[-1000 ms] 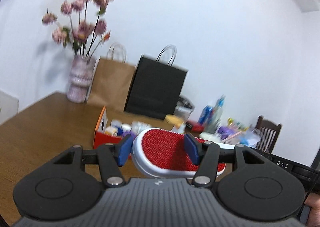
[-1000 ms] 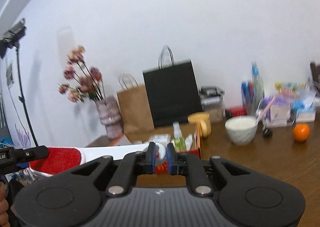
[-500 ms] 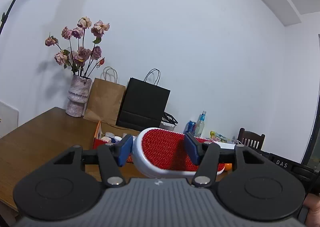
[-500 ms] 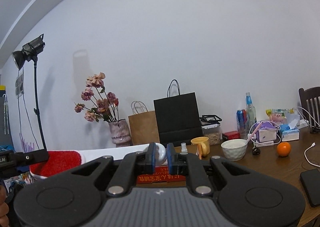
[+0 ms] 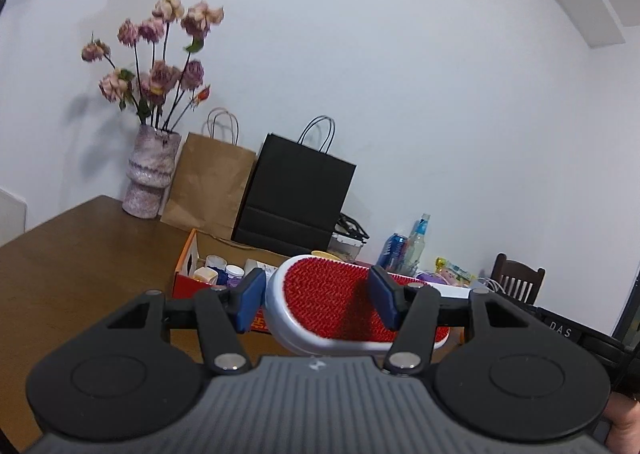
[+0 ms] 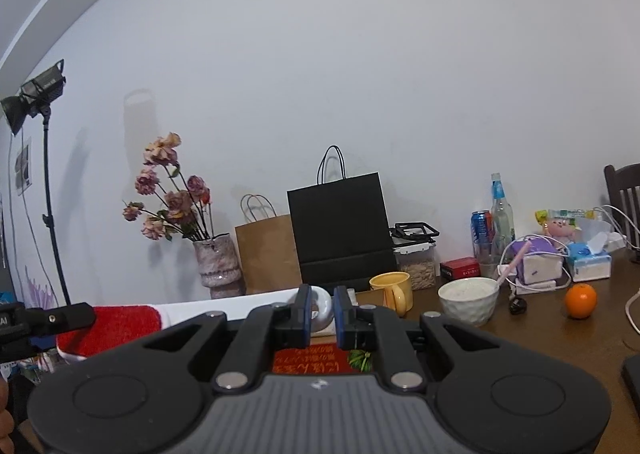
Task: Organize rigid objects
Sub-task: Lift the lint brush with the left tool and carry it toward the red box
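Lint brush (image 5: 340, 310), red-bristled with white body, is held in the air above the wooden table (image 5: 80, 274). Its head is clamped between the left gripper (image 5: 316, 304) fingers; its white handle end is pinched by the narrowly closed right gripper (image 6: 321, 314). Just beyond, an orange box (image 5: 188, 270) of small bottles is seen, with black bag (image 5: 296, 193), brown bag (image 5: 208, 185) and flower vase (image 5: 150, 173) behind.

Both wrist cams low, facing wall – share black bag (image 5: 296, 189) (image 6: 340, 228).
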A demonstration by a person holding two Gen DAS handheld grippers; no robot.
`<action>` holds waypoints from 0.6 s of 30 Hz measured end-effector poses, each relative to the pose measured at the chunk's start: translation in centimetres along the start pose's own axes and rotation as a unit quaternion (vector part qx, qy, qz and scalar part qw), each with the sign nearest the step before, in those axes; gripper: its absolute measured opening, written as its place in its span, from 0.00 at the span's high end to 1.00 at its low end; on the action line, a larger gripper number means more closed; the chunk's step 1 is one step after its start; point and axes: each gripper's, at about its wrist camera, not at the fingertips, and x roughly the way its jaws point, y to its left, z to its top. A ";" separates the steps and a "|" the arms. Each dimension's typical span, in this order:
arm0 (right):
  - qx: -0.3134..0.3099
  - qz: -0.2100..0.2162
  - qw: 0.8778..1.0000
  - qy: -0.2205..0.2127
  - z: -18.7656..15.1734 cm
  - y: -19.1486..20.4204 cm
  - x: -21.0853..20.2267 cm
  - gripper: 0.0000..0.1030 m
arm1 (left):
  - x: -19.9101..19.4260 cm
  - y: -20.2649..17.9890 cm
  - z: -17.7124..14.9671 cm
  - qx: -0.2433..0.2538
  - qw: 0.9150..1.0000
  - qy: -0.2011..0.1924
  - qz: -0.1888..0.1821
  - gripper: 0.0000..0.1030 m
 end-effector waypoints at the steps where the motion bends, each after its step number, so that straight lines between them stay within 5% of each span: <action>1: 0.002 0.002 1.000 0.004 0.2 -0.3 1.2 0.88 | 1.2 0.2 0.3 -0.002 1.000 0.004 0.002 0.45; 18: 0.021 -0.001 0.995 0.100 -1.2 -6.3 24.0 0.88 | 21.9 5.7 1.0 -0.025 0.996 0.075 0.040 0.45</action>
